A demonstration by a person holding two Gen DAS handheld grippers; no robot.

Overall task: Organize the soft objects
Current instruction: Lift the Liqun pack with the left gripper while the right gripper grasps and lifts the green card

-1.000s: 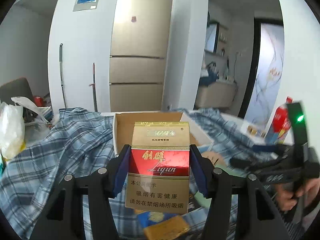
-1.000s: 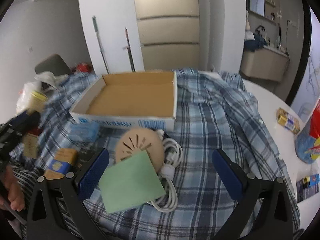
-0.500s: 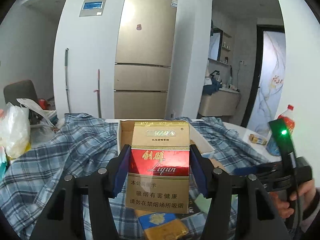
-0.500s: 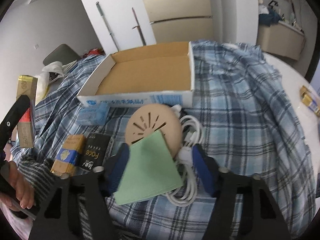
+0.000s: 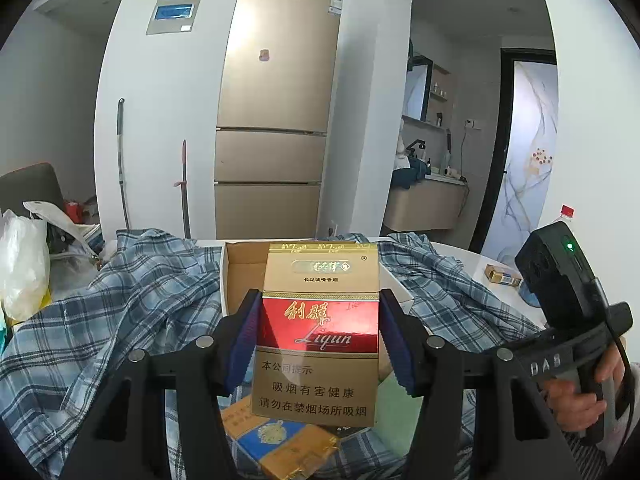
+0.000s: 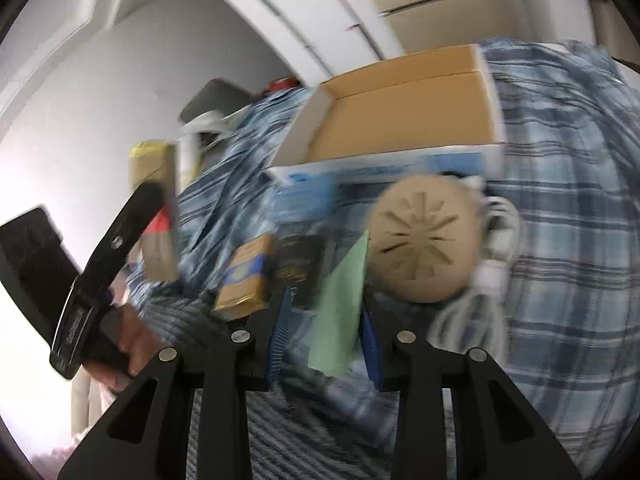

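Note:
My left gripper (image 5: 320, 300) is shut on an upright gold and red cigarette pack (image 5: 320, 320), held above the plaid cloth (image 5: 120, 320). The right wrist view shows that same pack (image 6: 154, 208) at the left. My right gripper (image 6: 326, 300) points down at a green sheet (image 6: 340, 312) that stands on edge between its blue pads. Its jaws are closing, and a thin gap still shows at the left pad. The picture is blurred. An open cardboard box (image 6: 404, 120) sits behind, with nothing in it.
A round beige disc (image 6: 424, 240) and a white cable (image 6: 496, 272) lie just beyond the green sheet. A yellow and blue pack (image 6: 244, 280) and a black pack (image 6: 298, 264) lie to its left. A plastic bag (image 5: 20, 264) is far left, a bottle (image 5: 566, 216) far right.
The right gripper tipped downward and its wide jaws came in around the green sheet, which went from lying flat to standing on edge. The left gripper kept still with its pack.

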